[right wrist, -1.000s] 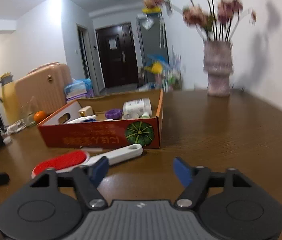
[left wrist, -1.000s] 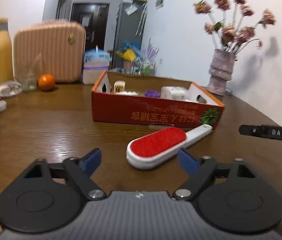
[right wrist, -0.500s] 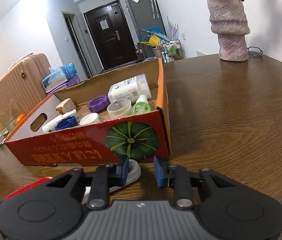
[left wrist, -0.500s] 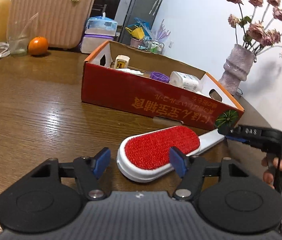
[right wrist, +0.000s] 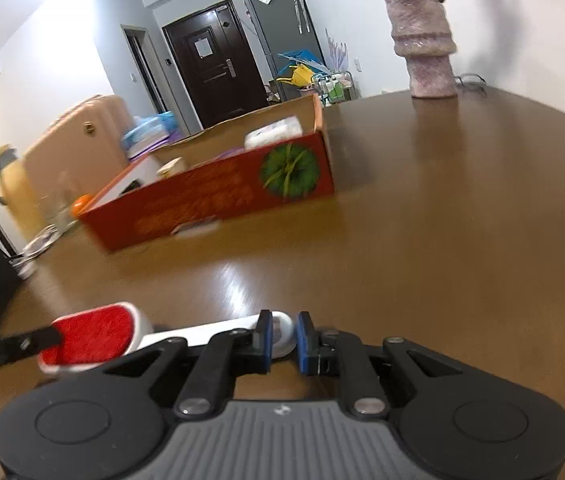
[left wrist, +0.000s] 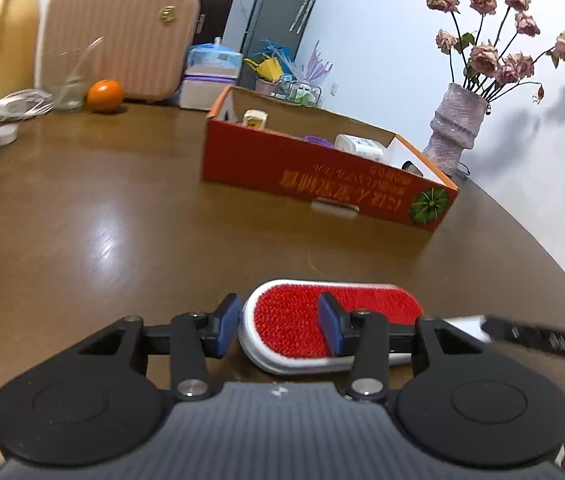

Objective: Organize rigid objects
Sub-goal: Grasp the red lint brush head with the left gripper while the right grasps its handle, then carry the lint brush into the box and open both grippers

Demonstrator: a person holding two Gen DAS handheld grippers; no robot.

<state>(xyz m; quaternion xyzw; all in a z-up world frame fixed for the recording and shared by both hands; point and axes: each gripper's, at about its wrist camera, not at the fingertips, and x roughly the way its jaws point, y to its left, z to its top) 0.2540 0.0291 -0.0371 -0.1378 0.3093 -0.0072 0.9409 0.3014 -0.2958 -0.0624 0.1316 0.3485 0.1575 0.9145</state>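
Your right gripper (right wrist: 282, 338) has closed on the handle end of the lint brush (left wrist: 334, 322), and your left gripper (left wrist: 278, 330) now clamps its red head. The brush has come away from the box (left wrist: 322, 172), toward you; whether it is lifted off the bench (left wrist: 102, 220), I cannot tell. Next comes the box.

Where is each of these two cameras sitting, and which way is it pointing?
Left wrist: on the left gripper, looking along its fingers over the lint brush head toward the red box; the right gripper's tip and some fingers show.
Right wrist: on the right gripper, its jaws closed on the brush handle, facing the box's pumpkin end.
Shared: brush, box, vase, wooden table.
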